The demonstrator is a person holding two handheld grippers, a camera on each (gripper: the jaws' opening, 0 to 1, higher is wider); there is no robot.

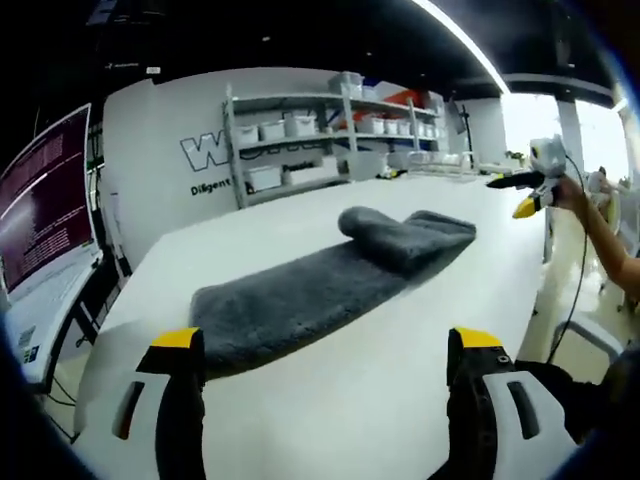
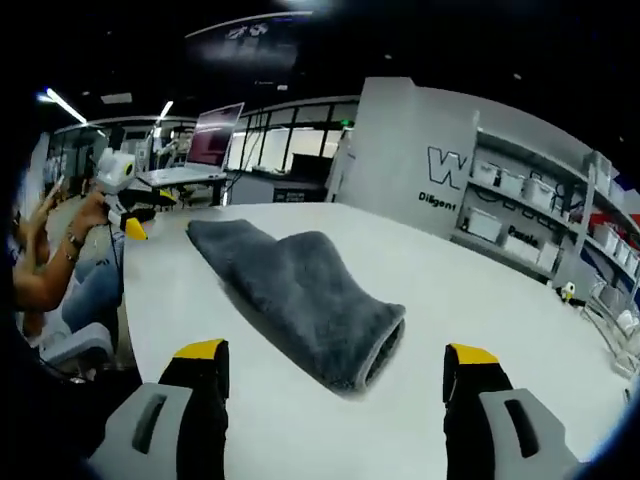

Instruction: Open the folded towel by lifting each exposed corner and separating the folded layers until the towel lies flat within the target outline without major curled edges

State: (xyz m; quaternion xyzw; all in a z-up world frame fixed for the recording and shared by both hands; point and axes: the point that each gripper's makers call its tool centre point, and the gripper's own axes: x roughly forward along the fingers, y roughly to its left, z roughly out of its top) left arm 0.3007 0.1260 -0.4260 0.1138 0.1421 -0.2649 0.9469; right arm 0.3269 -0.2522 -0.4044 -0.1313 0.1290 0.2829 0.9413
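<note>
A grey plush towel lies on the white table, stretched away from me, its far end folded over into a thick double layer. My left gripper hovers at the towel's near end, jaws wide open and empty. In the right gripper view the same towel shows its folded, pocket-like end closest. There my right gripper is open just short of that fold, holding nothing. Each gripper appears in the other's view at the table's edge: right gripper, left gripper.
Shelves with white bins stand against a lettered wall behind the table. A monitor sits off the table's left side. A person's arm is beyond the right edge. Bare tabletop surrounds the towel.
</note>
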